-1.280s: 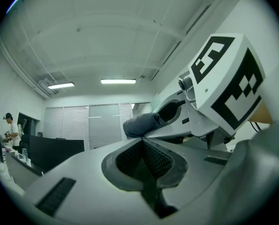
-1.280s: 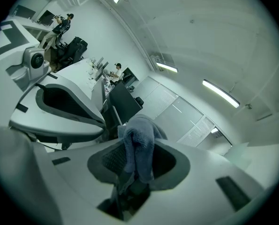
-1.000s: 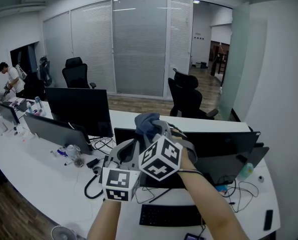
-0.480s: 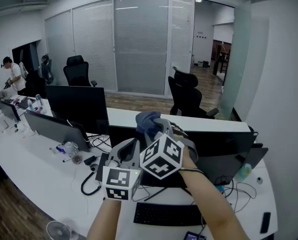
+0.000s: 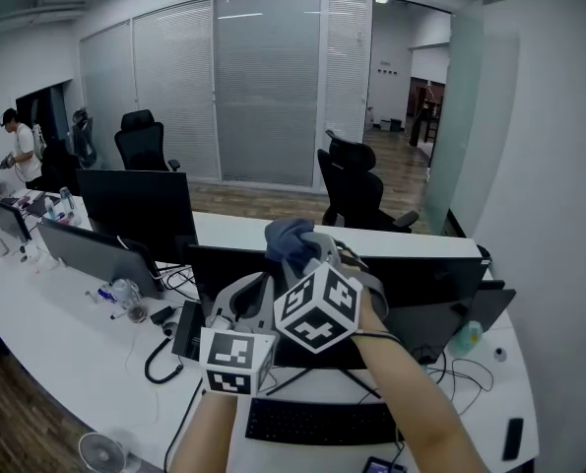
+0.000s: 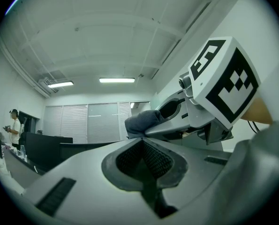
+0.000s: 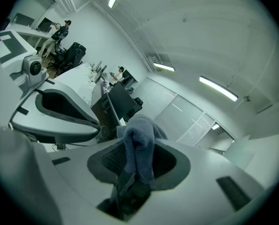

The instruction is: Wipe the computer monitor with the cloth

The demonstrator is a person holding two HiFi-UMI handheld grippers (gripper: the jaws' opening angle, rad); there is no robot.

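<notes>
My right gripper (image 5: 300,251) is raised at chest height in the head view, shut on a blue-grey cloth (image 5: 286,236) that bunches above its tips. In the right gripper view the cloth (image 7: 139,146) drapes over the closed jaws of that gripper (image 7: 137,146). My left gripper (image 5: 246,301) sits just left of and below it, shut with nothing in it. The left gripper view shows this gripper's (image 6: 142,144) pads (image 6: 155,159) meeting, with the cloth (image 6: 144,122) just beyond. A dark computer monitor (image 5: 425,292) stands on the white desk (image 5: 76,353) behind and below both grippers.
A black keyboard (image 5: 317,422) lies below the monitor. More monitors (image 5: 135,210) stand to the left amid cables and small items. A bottle (image 5: 467,338) and a phone (image 5: 512,439) sit at right. Office chairs (image 5: 357,190) stand beyond the desk. A person (image 5: 19,151) is far left.
Both grippers keep the same raised pose with the cloth held. The desk, monitors and chairs have slid slightly left in the head view.
</notes>
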